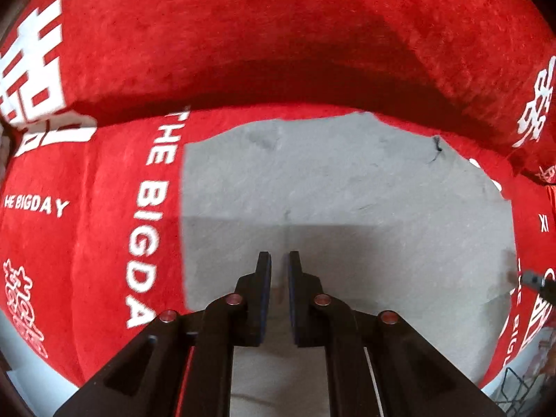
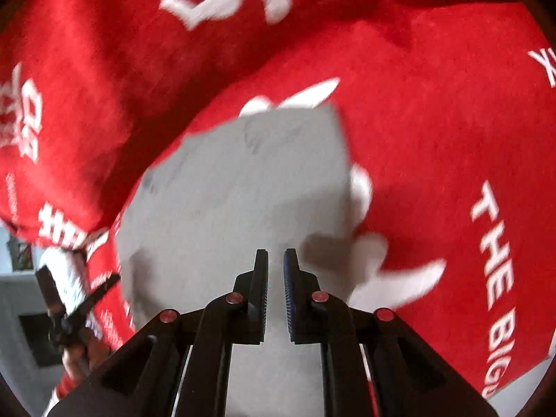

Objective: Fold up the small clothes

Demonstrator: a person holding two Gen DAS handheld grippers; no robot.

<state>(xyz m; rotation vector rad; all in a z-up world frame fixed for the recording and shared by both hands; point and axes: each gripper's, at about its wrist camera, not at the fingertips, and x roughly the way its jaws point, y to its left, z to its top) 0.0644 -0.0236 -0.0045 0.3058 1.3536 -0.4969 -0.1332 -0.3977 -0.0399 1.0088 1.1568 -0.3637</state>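
The grey garment (image 1: 347, 191) lies flat and creased on the red blanket (image 1: 278, 34); red shows from nine through three o'clock. The left gripper (image 1: 279, 260) and the right gripper (image 2: 276, 259) are each nearly closed on nothing.

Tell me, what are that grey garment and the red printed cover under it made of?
Grey garment: seemingly a thin, matte knit, cotton-like; it lies flat with soft creases. Red cover: looks like plush, velvety fleece; fuzzy nap with white print.

Black angular tongs (image 1: 279, 260), blue-edged ribbed pads (image 2: 290, 278), round reddish metal rivets along the arms.
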